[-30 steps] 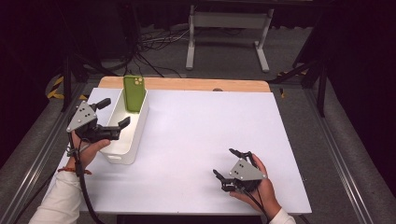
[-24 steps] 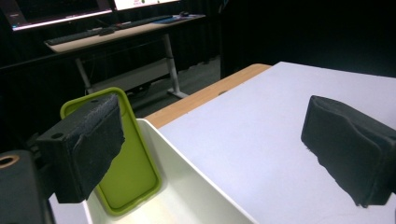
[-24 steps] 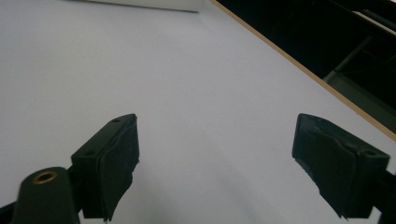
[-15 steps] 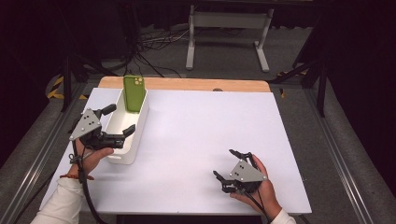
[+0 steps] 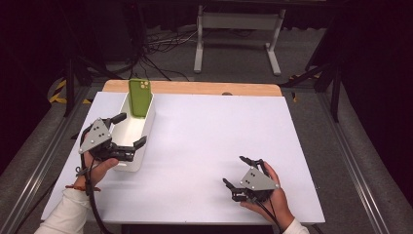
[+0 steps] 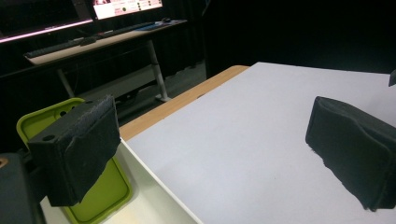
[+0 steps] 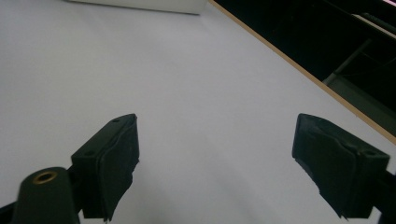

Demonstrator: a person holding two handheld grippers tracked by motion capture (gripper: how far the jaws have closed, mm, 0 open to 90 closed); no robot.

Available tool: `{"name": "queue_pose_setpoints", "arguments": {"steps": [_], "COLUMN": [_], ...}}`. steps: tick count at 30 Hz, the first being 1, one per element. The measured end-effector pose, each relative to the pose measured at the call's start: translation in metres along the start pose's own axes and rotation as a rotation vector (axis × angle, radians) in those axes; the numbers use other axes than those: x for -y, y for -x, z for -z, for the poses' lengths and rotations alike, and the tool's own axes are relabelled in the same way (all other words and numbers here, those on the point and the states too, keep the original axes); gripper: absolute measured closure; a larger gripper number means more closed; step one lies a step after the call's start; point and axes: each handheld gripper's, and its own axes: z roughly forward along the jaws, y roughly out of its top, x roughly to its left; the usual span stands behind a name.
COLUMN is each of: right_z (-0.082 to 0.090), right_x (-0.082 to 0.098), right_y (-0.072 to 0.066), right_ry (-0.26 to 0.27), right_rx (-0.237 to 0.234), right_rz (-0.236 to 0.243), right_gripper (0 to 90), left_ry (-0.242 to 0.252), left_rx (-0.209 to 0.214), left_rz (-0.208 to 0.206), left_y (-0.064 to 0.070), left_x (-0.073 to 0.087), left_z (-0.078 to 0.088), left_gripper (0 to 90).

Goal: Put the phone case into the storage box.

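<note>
A green phone (image 5: 139, 97) stands upright on end at the far end of a long white bin (image 5: 148, 126) on the table's left side. My left gripper (image 5: 130, 130) is open over the near half of the bin, one jaw inside it and the other above its right wall, holding nothing. In the left gripper view the phone (image 6: 100, 196) leans behind the left jaw of that gripper (image 6: 215, 154), with the bin rim (image 6: 156, 189) below. My right gripper (image 5: 234, 170) rests open on the white tabletop near the front right, and its own view shows the gripper (image 7: 224, 163) empty.
The white table (image 5: 214, 131) has a wooden strip (image 5: 195, 87) along its far edge. A desk frame (image 5: 234, 29) and cables stand on the dark floor beyond. The bin's end (image 7: 140, 4) appears at the top of the right gripper view.
My left gripper has drawn back toward the person along the bin, away from the phone, still open. The right gripper has not moved.
</note>
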Motion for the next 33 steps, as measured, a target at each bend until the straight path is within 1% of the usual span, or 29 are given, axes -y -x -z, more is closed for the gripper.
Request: {"name": "queue_pose_setpoints", "arguments": {"steps": [3,4,9,11,16,18,21,24,25,28,33], "right_z": [0.0,0.0,0.0,0.001,0.002,0.002,0.002,0.002,0.002,0.003,0.004], "right_x": [0.0,0.0,0.0,0.0,-0.001,-0.001,-0.001,-0.001,-0.001,-0.001,-0.002], "right_y": [0.0,0.0,0.0,0.001,0.001,0.001,0.001,0.001,0.001,0.002,0.003], "right_ry": [0.001,0.001,-0.001,0.001,0.005,0.004,0.005,0.006,0.006,0.01,0.014], "right_rx": [0.0,0.0,0.001,0.002,0.005,0.005,0.006,0.006,0.007,0.008,0.011], "right_rz": [0.002,0.001,0.001,-0.004,0.0,-0.002,0.0,-0.001,0.0,-0.003,-0.003], "right_gripper": [15.8,15.8,15.8,15.8,15.8,15.8,15.8,15.8,15.8,15.8,15.8], "left_ry": [0.005,0.005,0.007,0.008,0.007,0.012,0.015,0.012,0.01,0.008,0.009], "left_rx": [0.01,0.005,0.012,0.013,0.029,0.023,0.024,0.03,0.03,0.039,0.046], "left_rz": [0.0,-0.007,-0.01,-0.017,-0.023,-0.036,-0.025,-0.025,-0.032,-0.034,-0.048], "left_y": [0.004,0.005,0.011,0.013,0.019,0.022,0.024,0.028,0.029,0.032,0.038], "left_x": [-0.001,-0.001,-0.001,-0.001,0.0,-0.001,-0.001,-0.001,-0.001,0.0,0.0], "left_z": [0.0,0.0,-0.001,-0.002,-0.002,-0.002,-0.002,-0.002,-0.002,-0.002,-0.002], "left_gripper": [3.8,3.8,2.9,2.9,3.1,3.1,3.4,3.4,3.4,3.4,3.4]}}
